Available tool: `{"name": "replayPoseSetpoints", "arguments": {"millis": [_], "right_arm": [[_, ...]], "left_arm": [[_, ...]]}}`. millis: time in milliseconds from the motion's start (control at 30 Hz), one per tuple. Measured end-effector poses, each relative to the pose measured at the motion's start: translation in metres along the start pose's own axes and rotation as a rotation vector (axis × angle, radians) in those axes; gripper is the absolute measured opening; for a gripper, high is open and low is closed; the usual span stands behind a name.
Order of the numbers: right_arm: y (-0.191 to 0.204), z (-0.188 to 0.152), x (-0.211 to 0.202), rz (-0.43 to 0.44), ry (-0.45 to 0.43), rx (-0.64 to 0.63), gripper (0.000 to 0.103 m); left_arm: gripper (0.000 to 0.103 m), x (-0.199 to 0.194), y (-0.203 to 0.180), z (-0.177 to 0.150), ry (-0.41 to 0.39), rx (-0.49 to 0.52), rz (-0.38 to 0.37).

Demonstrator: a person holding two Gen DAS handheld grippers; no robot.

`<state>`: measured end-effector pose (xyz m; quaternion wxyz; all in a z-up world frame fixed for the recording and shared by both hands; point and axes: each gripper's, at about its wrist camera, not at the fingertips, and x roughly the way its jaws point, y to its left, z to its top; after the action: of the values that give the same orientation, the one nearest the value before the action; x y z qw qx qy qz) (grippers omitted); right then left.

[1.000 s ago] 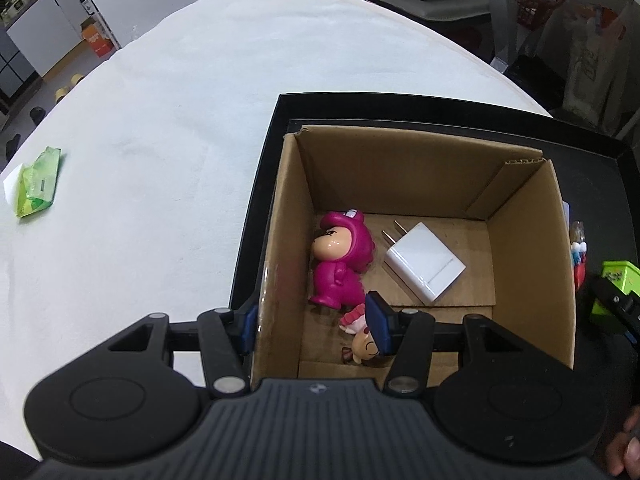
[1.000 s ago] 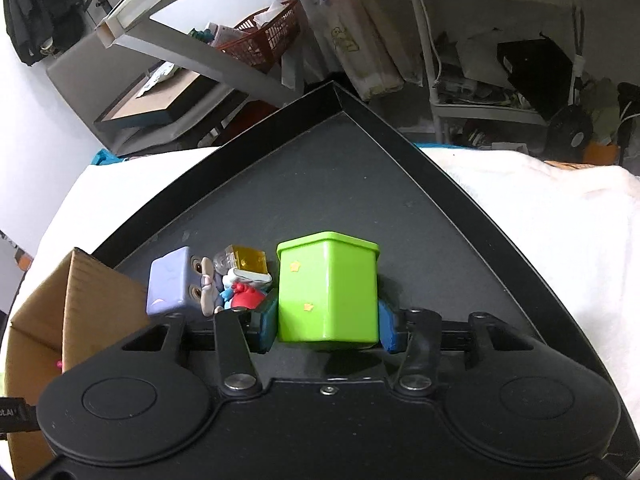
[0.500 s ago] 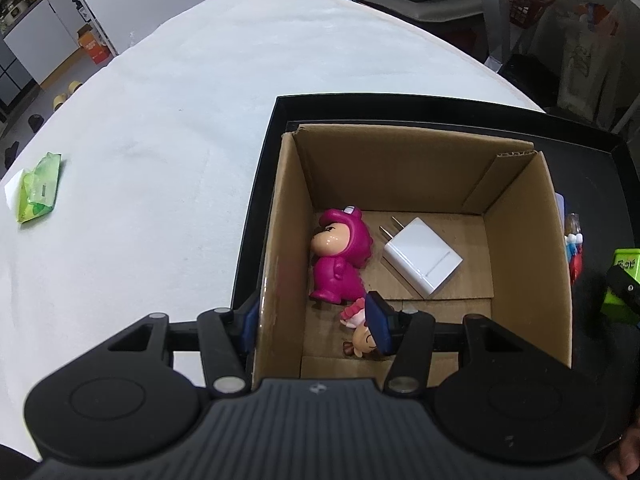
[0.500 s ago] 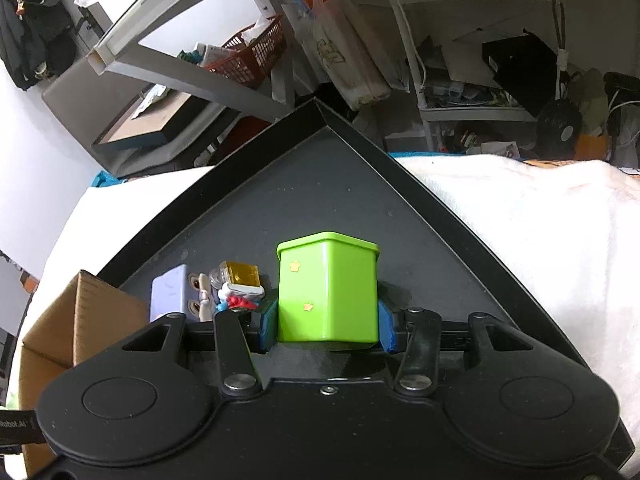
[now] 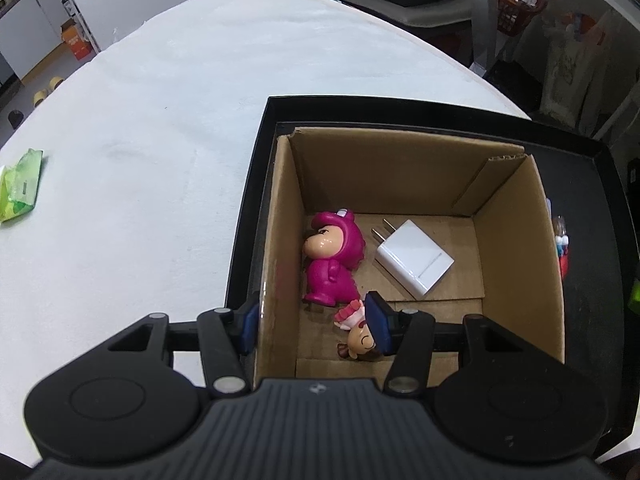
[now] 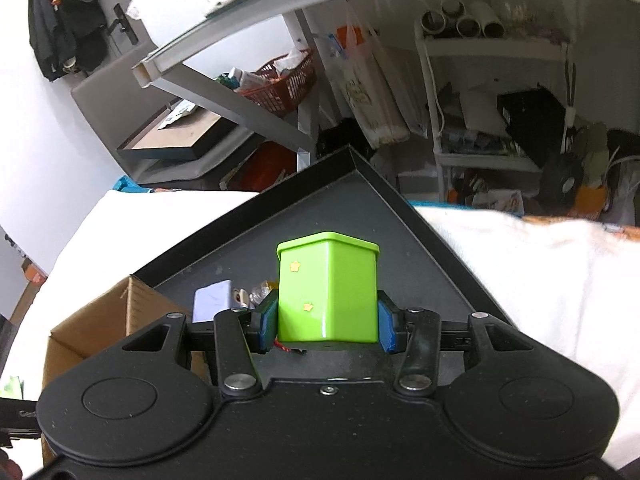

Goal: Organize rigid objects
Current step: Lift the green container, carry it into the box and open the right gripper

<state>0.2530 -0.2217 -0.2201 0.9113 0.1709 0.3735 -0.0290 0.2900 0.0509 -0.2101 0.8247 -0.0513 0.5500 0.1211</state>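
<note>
In the right wrist view my right gripper (image 6: 328,320) is shut on a lime-green square box with small yellow stars (image 6: 328,288), held above the black tray (image 6: 320,196). A lilac block (image 6: 212,300) and small toys (image 6: 256,296) lie on the tray to its left. In the left wrist view my left gripper (image 5: 314,320) is open and straddles the left wall of the open cardboard box (image 5: 400,168). One finger is outside the wall, the other inside. The box holds a pink figurine (image 5: 332,256), a white plug charger (image 5: 414,258) and a small doll (image 5: 358,336).
The cardboard box stands in the black tray (image 5: 400,106) on a white-covered table. A green packet (image 5: 20,186) lies far left on the cloth. Shelves, a red basket and bags crowd the room beyond the table edge.
My right gripper has risen with the green box, which now hangs higher over the tray. The left gripper has stayed at the box wall.
</note>
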Motion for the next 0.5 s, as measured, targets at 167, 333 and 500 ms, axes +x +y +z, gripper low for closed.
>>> {"name": "replayPoseSetpoints", "arguments": {"millis": [167,333,500], "right_arm": [[0.011,0.005,-0.021,-0.018,-0.054,-0.034,0.047],[0.022,0.007,-0.035,-0.032,-0.079,-0.050,0.047],[0.038,0.006,-0.042,-0.038,-0.081,-0.094,0.047]], "left_arm": [[0.052,0.000,0.001,-0.001,-0.006,0.010,-0.024],[0.052,0.005,0.007,-0.006,-0.021,0.017,-0.058],[0.052,0.010,0.017,-0.011,-0.030,-0.018,-0.092]]}}
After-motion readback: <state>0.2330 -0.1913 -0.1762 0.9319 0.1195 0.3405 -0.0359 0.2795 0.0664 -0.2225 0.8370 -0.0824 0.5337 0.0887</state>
